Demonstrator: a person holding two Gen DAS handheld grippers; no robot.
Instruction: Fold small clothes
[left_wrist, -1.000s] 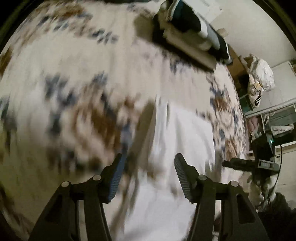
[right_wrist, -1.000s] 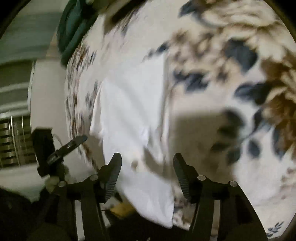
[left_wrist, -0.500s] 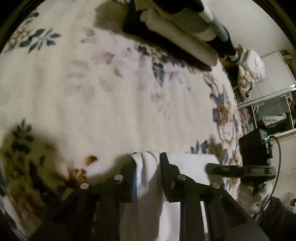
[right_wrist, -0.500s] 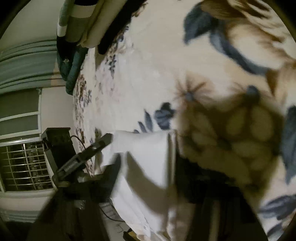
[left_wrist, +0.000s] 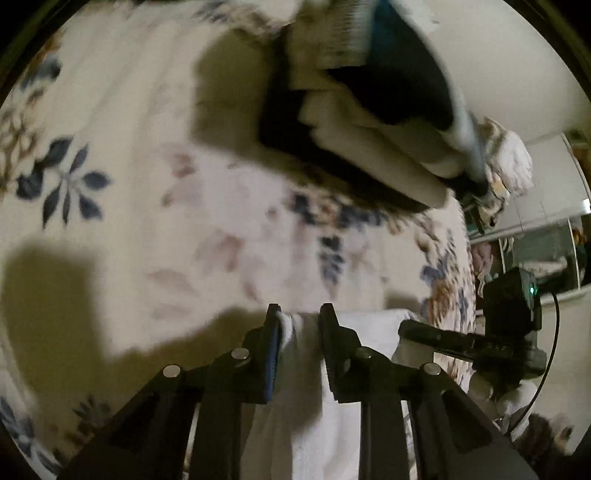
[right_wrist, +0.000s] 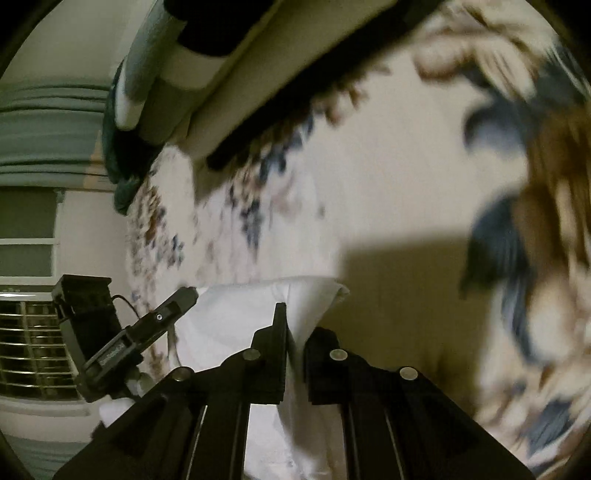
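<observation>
White garment pinched; folded stack ahead on floral blanket.

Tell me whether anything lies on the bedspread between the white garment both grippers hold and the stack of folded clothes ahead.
Nothing visible does. The left gripper and right gripper are each shut on the white garment, and the floral bedspread between it and the stack of folded clothes shows only shadows.
</observation>
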